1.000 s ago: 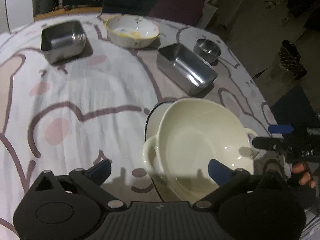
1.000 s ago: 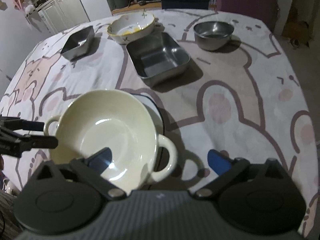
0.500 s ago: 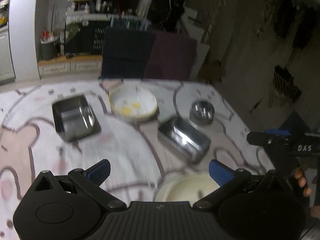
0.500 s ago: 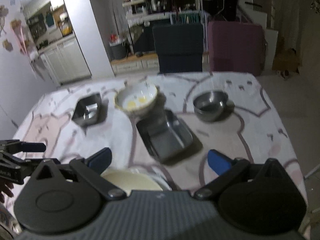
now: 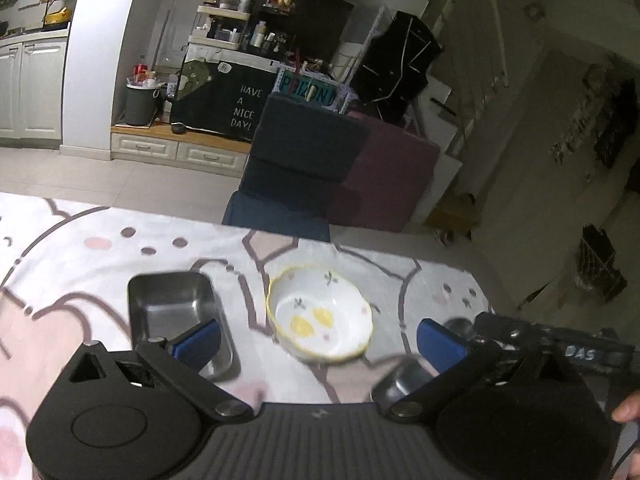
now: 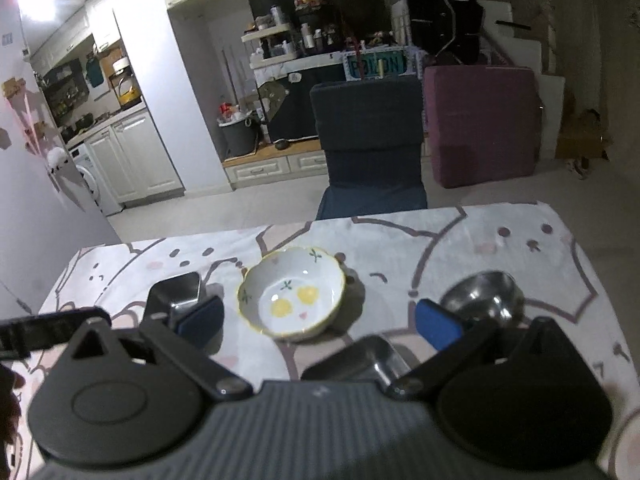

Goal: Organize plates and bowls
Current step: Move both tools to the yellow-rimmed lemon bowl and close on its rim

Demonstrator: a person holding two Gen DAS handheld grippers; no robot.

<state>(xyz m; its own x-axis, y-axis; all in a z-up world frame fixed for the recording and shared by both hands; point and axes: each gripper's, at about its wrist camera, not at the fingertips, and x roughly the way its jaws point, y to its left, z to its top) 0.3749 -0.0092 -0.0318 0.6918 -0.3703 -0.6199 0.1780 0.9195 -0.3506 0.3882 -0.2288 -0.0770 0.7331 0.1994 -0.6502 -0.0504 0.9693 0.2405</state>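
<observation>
Both grippers had lifted away from the cream two-handled bowl, now out of view, and the left gripper (image 5: 318, 338) and right gripper (image 6: 319, 318) hung with jaws spread and empty, framing the white yellow-rimmed floral bowl (image 6: 292, 294) mid-frame on the pink-patterned tablecloth (image 6: 480, 236), between a square steel container (image 5: 176, 312) and a round steel bowl (image 6: 484, 294).

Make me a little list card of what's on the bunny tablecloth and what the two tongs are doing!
surface: table with bunny-print cloth
flowery bowl: white, yellow rim, centre of table, empty
square metal tin, left of the flowery bowl
round metal bowl, right of the flowery bowl
metal tray, nearest, partly hidden
left tongs: open, holding nothing
right tongs: open, holding nothing
</observation>
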